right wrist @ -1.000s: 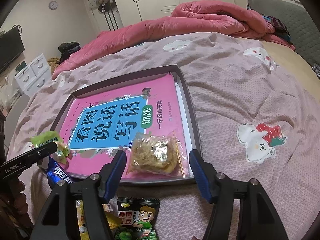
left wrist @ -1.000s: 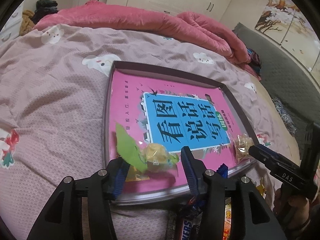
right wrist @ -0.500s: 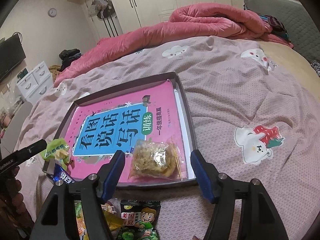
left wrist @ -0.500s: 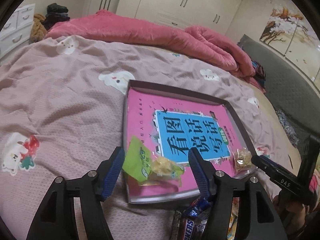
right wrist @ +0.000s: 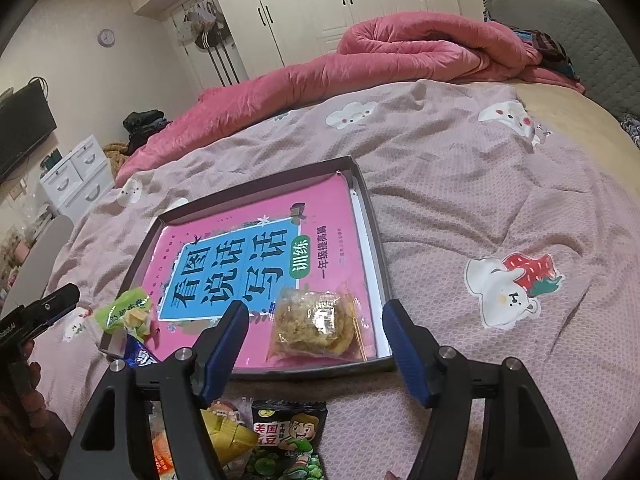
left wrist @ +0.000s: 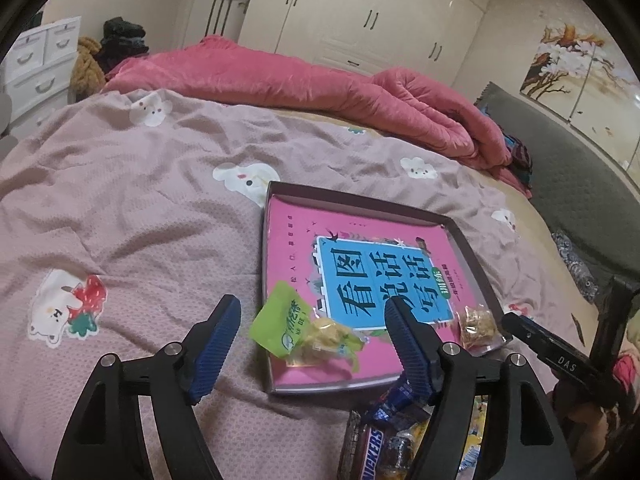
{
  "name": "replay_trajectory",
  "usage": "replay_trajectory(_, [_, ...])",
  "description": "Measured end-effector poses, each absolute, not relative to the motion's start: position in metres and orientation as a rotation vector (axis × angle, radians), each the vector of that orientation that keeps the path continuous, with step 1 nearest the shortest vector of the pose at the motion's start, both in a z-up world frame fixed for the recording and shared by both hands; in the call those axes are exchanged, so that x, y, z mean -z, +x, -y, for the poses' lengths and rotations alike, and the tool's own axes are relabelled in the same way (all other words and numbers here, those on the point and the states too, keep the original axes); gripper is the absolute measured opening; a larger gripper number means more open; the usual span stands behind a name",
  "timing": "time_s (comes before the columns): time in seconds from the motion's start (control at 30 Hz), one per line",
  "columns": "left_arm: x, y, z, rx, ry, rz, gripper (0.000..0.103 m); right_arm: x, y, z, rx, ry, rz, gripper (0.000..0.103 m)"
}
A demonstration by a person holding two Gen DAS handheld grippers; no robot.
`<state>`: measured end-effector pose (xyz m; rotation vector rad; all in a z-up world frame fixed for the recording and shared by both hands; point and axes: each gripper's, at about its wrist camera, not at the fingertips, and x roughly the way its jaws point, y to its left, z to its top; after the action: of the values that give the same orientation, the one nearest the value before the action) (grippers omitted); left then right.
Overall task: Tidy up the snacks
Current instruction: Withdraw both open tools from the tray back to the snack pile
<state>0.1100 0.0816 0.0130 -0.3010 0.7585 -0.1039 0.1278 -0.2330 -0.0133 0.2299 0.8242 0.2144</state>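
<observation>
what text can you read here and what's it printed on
"看图说话写话" on the pink book in the tray
"训练" on its green badge
"SNICKERS", start hidden, on the brown bar
"美国青豆" on the black pea packet
"DAS" on the right claw's body
Green candy wrapper print and small book text: too blurred.

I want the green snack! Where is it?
The green snack packet lies in the tray, on the pink book, at the tray's near left corner in the left wrist view, between the open left gripper fingers, untouched.
</observation>
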Motion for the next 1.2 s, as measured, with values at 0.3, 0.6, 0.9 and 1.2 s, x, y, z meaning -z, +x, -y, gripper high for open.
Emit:
replay_trajectory(0.3, [-0.019,0.095,-0.070,0.136,-0.279,-0.760,0.078,0.003,0.114,0.232,-0.243,0.232,-0.797,0.072])
replay_trajectory(0.6, [-0.017,0.083,-0.055,0.169,-0.254,-0.785,0.078,0.000,0.102,0.231,-0.257,0.225,-0.797,0.072])
replay_trajectory(0.9, [-0.018,0.077,-0.050,0.177,-0.237,-0.791,0.078,-0.003,0.087,0.227,-0.279,0.227,-0.800,0.072])
replay_trajectory(1.2, [-0.015,0.075,-0.041,0.196,-0.197,-0.807,0.078,-0.002,0.072,0.220,-0.319,0.249,-0.830,0.072])
